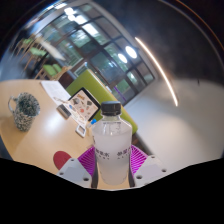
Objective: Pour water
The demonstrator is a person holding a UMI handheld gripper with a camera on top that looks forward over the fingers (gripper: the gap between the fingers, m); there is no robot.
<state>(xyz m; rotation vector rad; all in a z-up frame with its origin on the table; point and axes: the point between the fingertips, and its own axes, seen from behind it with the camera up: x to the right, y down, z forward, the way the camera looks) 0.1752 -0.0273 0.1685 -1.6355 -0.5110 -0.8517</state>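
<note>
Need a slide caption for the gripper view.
Gripper shut on capped bottle, tilted above the table.

Forward along fingers (112, 165), close, tilted

Surface: pale wooden table (40, 130), seen tilted.
Plant: small potted plant (25, 108) standing near the far end.
Papers: white sheets or booklets (56, 94) lying flat beside the plant.
Other items: white box-like object (84, 101) further along, details unclear.
</note>
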